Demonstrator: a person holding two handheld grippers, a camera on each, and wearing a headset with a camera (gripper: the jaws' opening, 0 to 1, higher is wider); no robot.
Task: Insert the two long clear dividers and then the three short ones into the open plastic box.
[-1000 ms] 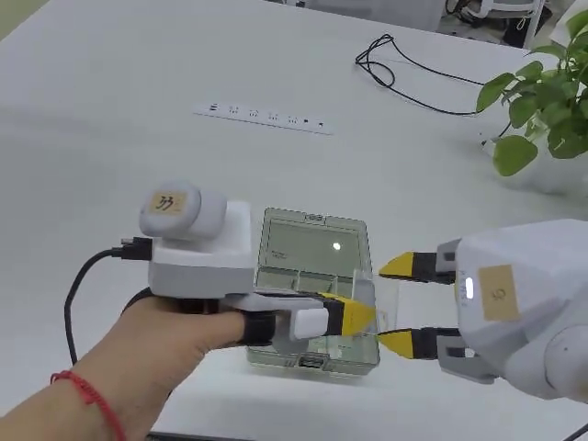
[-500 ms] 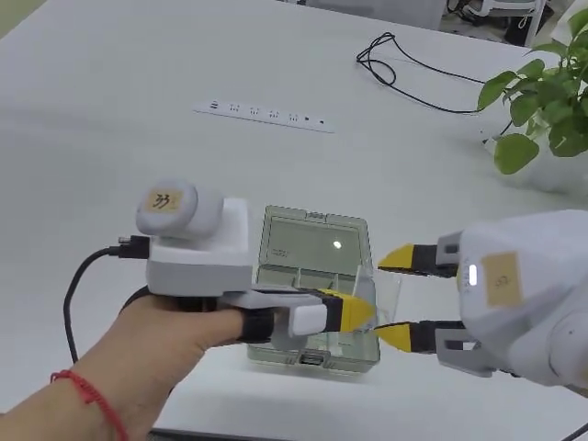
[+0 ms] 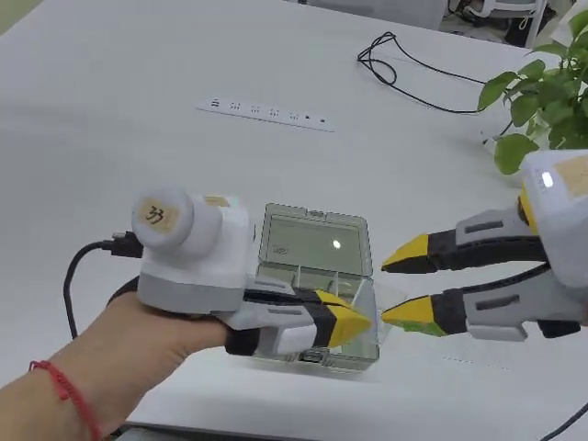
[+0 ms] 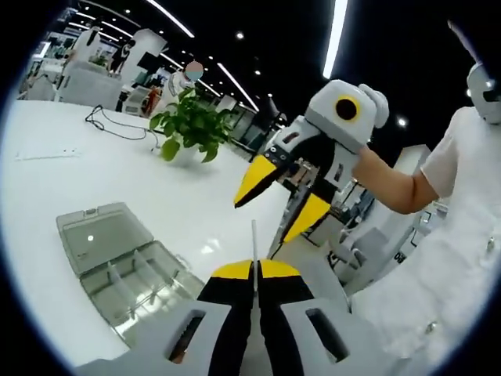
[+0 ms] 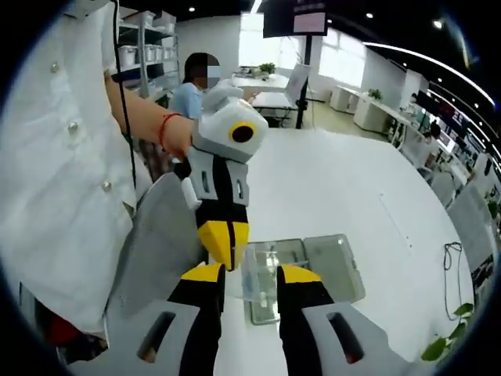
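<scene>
The open clear plastic box (image 3: 317,241) lies near the table's front edge, lid flat behind its base; dividers stand inside it (image 4: 117,262). My left gripper (image 3: 347,322) is over the base, shut on a thin clear divider (image 3: 370,296) that sticks out on edge past its yellow tips (image 4: 253,235). My right gripper (image 3: 395,288) comes in from the right, open, its jaws on either side of the divider's free end without pressing it. In the right gripper view the divider (image 5: 257,280) stands between my right gripper's (image 5: 250,274) jaws, with the left gripper (image 5: 222,239) above and the box (image 5: 309,270) beyond.
A white power strip (image 3: 266,115) lies further back on the white table (image 3: 110,147). A coiled black cable (image 3: 404,69) and a potted plant (image 3: 542,101) are at the far right. The front edge runs just below the box. A person (image 5: 196,86) sits in the background.
The right gripper has lifted and swung so its jaws point left, staying open around the divider's end. The left gripper has rolled a little and still holds the divider over the box.
</scene>
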